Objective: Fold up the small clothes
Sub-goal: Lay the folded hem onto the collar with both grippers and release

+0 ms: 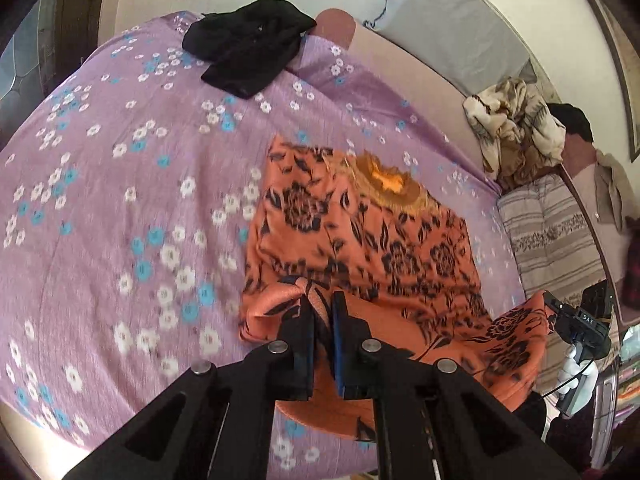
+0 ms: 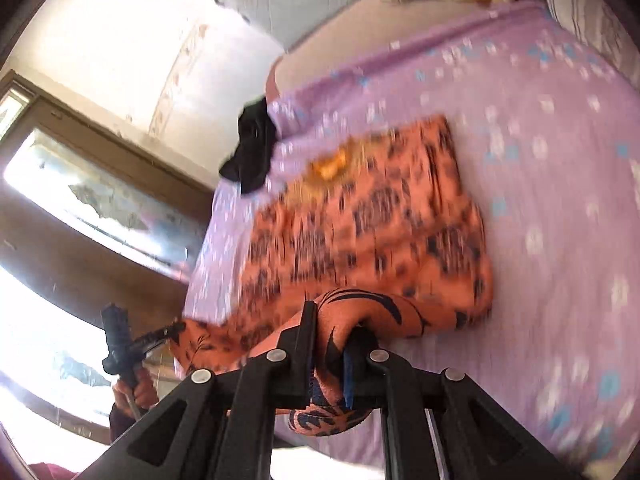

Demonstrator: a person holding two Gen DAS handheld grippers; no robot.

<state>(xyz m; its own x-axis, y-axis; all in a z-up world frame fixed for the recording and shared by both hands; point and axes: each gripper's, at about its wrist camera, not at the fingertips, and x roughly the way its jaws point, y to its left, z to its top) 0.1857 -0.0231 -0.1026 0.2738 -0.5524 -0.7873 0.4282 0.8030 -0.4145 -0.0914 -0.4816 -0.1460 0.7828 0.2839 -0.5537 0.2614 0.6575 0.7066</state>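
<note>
An orange garment with a black flower print [image 1: 360, 232] lies on the purple flowered bedsheet [image 1: 120, 184], its collar toward the far side. My left gripper [image 1: 322, 300] is shut on a bunched near corner of it and holds that corner off the sheet. In the same view my right gripper [image 1: 554, 304] grips the other near corner at the right. In the blurred right wrist view, the right gripper [image 2: 334, 320] is shut on a fold of the orange garment [image 2: 372, 216]. The left gripper [image 2: 172, 330] shows at the left, held by a hand [image 2: 138, 394].
A black garment [image 1: 248, 52] lies at the sheet's far edge, also seen as the black garment [image 2: 252, 152]. A cream and brown heap of clothes [image 1: 516, 128] and a striped pillow [image 1: 552, 232] sit at the right. A grey pillow [image 1: 452, 28] leans on the wall.
</note>
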